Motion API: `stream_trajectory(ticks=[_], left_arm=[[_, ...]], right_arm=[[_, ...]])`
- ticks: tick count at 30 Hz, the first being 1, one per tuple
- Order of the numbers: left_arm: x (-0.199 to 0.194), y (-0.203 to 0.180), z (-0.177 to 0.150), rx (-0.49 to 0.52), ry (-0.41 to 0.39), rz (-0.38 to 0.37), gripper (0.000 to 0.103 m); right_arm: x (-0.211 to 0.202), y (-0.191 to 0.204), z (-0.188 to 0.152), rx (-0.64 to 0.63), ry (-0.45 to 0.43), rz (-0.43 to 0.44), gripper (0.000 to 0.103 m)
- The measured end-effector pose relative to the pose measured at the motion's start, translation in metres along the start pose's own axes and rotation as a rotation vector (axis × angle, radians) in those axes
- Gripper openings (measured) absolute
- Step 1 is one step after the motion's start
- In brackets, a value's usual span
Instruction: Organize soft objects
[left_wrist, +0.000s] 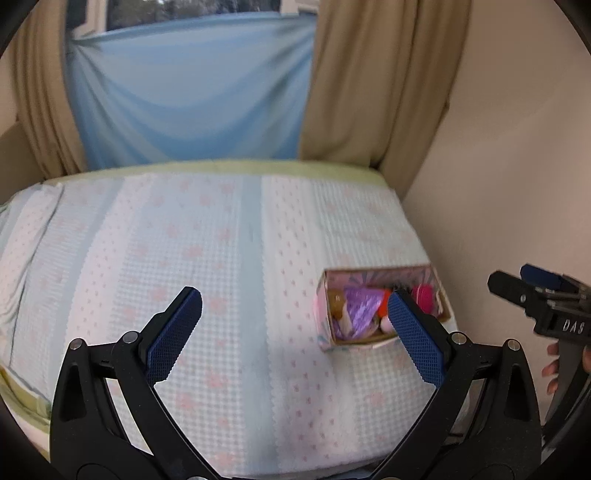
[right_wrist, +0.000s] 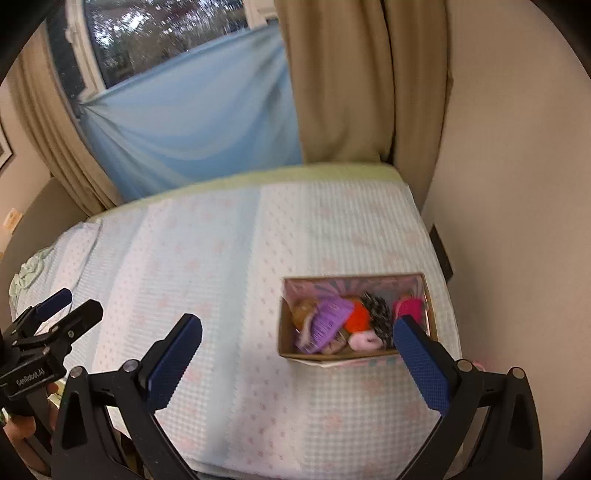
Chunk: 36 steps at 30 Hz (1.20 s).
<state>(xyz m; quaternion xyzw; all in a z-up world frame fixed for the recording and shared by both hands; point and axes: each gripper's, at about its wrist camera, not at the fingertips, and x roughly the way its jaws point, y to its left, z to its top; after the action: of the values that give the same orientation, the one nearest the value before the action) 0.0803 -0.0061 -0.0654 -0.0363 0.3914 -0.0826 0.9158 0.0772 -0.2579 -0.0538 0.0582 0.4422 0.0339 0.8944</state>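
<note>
A small open cardboard box sits on the bed at the right, near the wall; it also shows in the left wrist view. It holds several soft things: a purple one, an orange one, a dark speckled one, a pink one and a pale pink ring. My left gripper is open and empty above the bed, left of the box. My right gripper is open and empty, hovering in front of the box. Each gripper shows at the other view's edge.
The bed has a light blue and white cover with pink dots. A beige wall runs along its right side. Tan curtains and a blue sheet hang behind the bed, below a window.
</note>
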Motion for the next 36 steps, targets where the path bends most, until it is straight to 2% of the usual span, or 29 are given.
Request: stream_trajectory(ticks=[5, 9, 16, 25, 36], left_arm=[[-0.047, 0.016, 0.002, 0.011, -0.097, 0.020, 0.100], [-0.067, 0.028, -0.001, 0.018, -0.139, 0.034, 0.100], [-0.082, 0.038, -0.010, 0.042, -0.176, 0.055, 0.100], [-0.088, 0.042, -0.002, 0.051, -0.205, 0.065, 0.100], [-0.087, 0.036, -0.003, 0.068, -0.199, 0.060, 0.100]], right_arm=[[-0.034, 0.035, -0.003, -0.014, -0.092, -0.024, 0.103], [-0.045, 0.050, -0.010, -0.047, -0.128, -0.070, 0.103], [-0.054, 0.059, -0.018, -0.048, -0.164, -0.110, 0.103], [-0.061, 0.070, -0.014, -0.051, -0.201, -0.104, 0.103], [-0.068, 0.070, -0.014, -0.045, -0.223, -0.121, 0.103]])
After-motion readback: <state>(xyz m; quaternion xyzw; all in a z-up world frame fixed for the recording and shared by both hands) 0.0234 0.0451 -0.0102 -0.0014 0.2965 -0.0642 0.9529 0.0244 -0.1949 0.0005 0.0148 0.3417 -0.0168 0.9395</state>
